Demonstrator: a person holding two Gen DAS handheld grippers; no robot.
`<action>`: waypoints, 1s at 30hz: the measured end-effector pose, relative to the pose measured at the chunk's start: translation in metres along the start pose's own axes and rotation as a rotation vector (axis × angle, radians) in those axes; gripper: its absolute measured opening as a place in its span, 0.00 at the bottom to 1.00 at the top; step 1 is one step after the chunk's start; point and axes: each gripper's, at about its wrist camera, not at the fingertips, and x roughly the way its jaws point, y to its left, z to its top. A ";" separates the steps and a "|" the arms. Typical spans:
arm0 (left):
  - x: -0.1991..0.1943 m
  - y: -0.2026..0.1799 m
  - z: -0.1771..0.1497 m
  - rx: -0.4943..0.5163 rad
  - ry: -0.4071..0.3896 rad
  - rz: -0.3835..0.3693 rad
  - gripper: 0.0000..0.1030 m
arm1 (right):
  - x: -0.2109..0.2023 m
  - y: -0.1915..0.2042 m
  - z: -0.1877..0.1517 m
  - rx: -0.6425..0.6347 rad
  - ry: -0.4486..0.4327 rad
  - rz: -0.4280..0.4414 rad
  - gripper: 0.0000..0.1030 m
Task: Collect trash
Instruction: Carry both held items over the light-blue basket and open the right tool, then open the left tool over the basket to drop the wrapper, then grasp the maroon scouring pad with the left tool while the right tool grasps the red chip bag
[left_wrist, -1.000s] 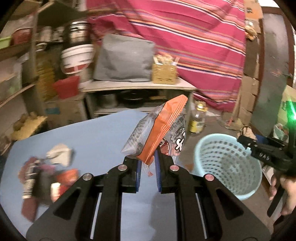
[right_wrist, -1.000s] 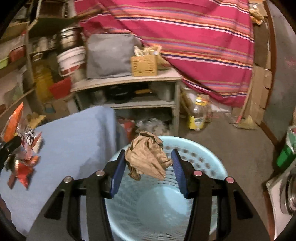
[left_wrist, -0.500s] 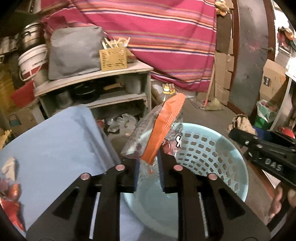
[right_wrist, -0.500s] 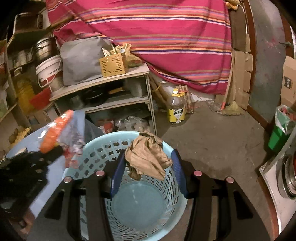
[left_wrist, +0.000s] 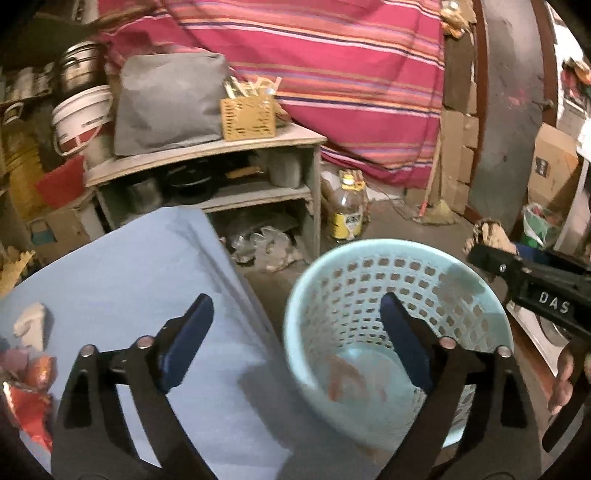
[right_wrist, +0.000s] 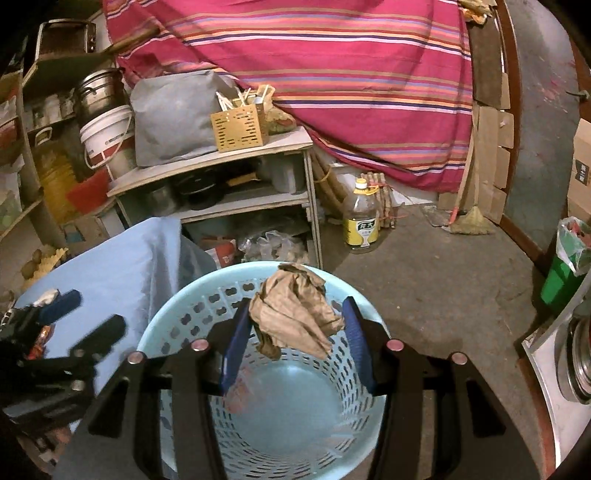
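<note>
Wrapper (left_wrist: 351, 380) dropped into basket (left_wrist: 476, 295); left gripper (left_wrist: 295, 325) just sprang apart; right gripper (right_wrist: 295, 328) clamps crumpled paper (right_wrist: 295, 314).

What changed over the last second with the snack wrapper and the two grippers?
The left gripper swung from the blue table to the basket; its jaws have just been opening, and the wrapper now lies blurred in the basket bottom, nothing between the fingers. The right gripper came in over the basket, still clamped on the brown paper wad.
</note>
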 end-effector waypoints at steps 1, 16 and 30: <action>-0.004 0.005 0.000 -0.002 -0.005 0.011 0.89 | 0.001 0.003 0.000 -0.003 0.002 0.002 0.49; -0.079 0.085 -0.022 -0.085 -0.075 0.171 0.95 | -0.010 0.044 -0.005 0.018 -0.033 0.008 0.90; -0.148 0.247 -0.112 -0.163 -0.010 0.452 0.95 | -0.018 0.170 -0.029 -0.126 -0.026 0.111 0.95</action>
